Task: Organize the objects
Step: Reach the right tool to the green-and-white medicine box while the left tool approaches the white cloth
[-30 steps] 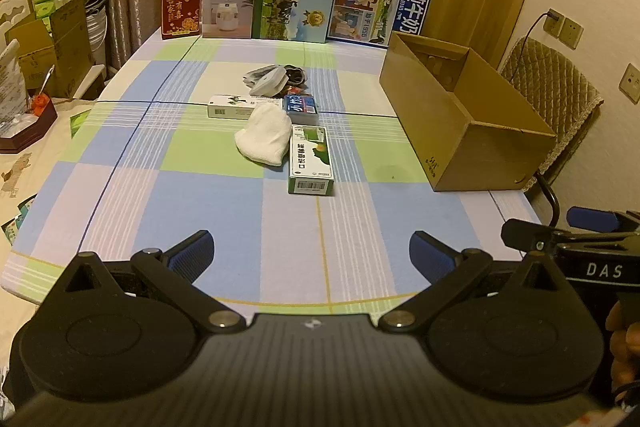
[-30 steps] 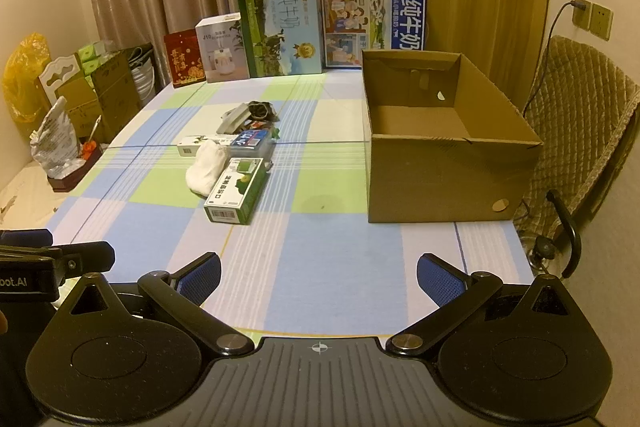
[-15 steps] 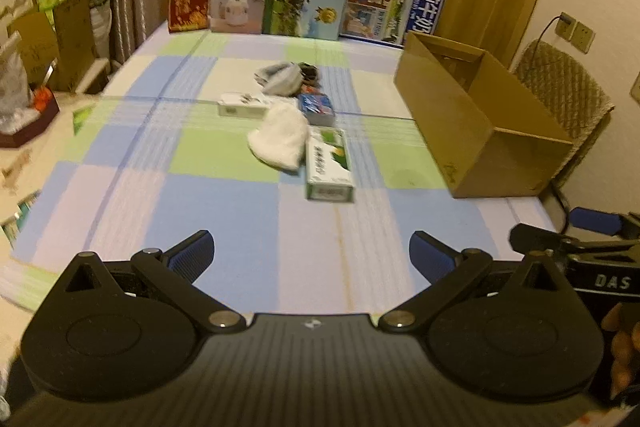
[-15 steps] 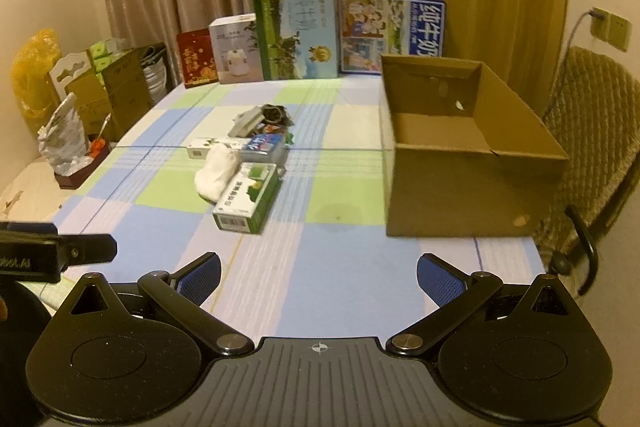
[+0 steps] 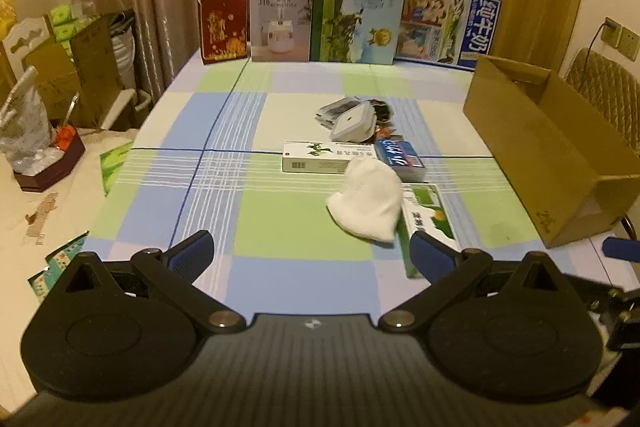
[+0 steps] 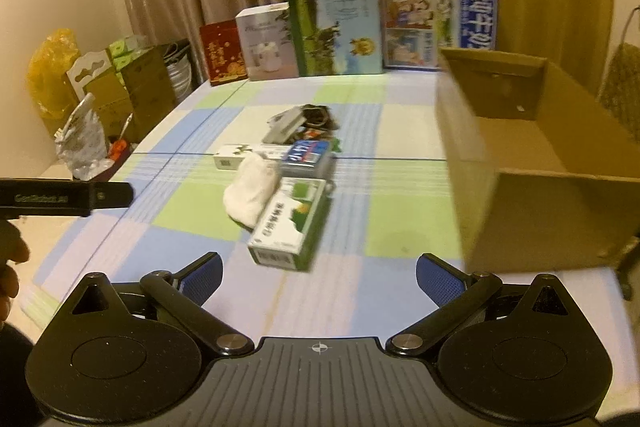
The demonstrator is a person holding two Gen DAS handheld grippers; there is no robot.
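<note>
Left wrist view: both tools [image 5: 310, 253] [image 6: 318, 277] spread wide, empty, above the checked table [image 5: 280, 283].

Dim warm light; motion blur

The worktop [image 5: 280, 227] wears a checked cloth of pale blue, green and white with thin dark lines. A white sock [image 5: 370, 205] lies beside a green-and-white box [image 5: 426, 215]. The cardboard box [image 5: 552, 155] is plain brown.
</note>
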